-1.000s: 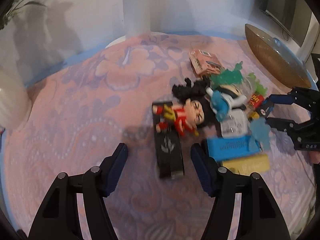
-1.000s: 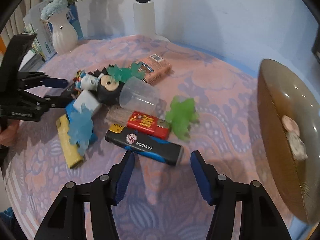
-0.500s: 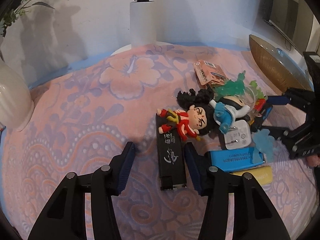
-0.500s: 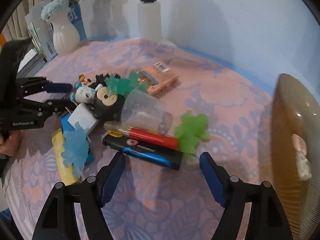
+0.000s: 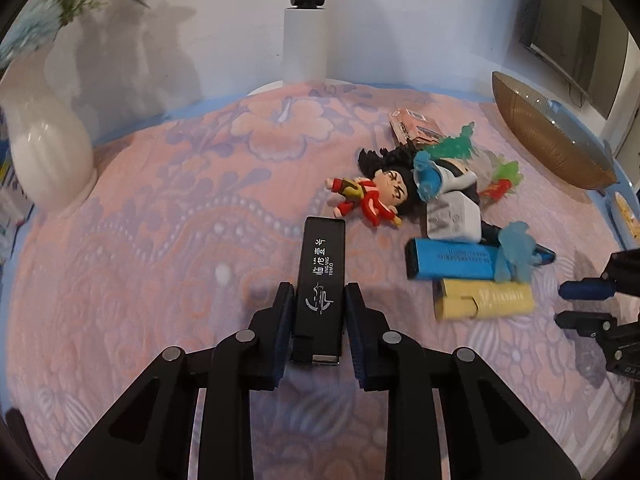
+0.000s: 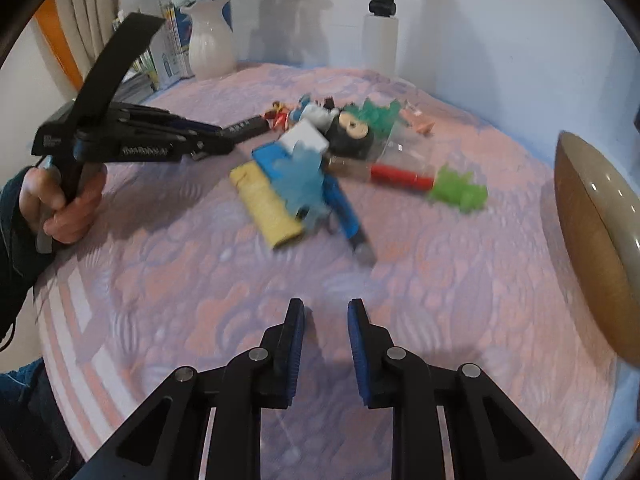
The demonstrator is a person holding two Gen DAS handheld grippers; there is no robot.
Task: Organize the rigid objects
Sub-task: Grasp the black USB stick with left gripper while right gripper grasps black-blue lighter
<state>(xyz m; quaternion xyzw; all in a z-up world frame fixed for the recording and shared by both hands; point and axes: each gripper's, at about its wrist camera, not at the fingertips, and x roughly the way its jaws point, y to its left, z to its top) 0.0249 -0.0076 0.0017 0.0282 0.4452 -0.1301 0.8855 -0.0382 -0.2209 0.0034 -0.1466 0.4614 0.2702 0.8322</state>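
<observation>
Left gripper (image 5: 318,300) is clamped on the black lighter (image 5: 321,276), pads pressed on both long sides near its metal end; the lighter's far end points up the table toward the red-suited figurine (image 5: 370,198). From the right wrist view I can see the same grip side-on: left gripper (image 6: 224,138) reaches in from the left, a hand (image 6: 64,204) on its handle, with the black lighter (image 6: 246,126) sticking out past the tips. Right gripper (image 6: 326,316) has its jaws drawn in as far as they go, nothing between them, just bare pink floral tablecloth (image 6: 400,280) underneath; that frame is motion-blurred. The rest of the pile sits well apart from the right gripper, mid-table: yellow lighter (image 6: 266,208) nearest me, blue lighter (image 6: 344,208) beside it, a pale blue rubbery toy (image 6: 302,184) lying over both, a red lighter (image 6: 400,174) with a green toy (image 6: 460,190) at its end, a white charger block (image 6: 304,140), a black round-headed figurine (image 6: 352,134), and a clear cup (image 6: 404,146) on its side. An orange card pack (image 5: 416,126) lies at the far edge of the pile. A brown bowl (image 6: 596,248) stands at the table's right edge, and a white vase (image 5: 46,152) at the left.
</observation>
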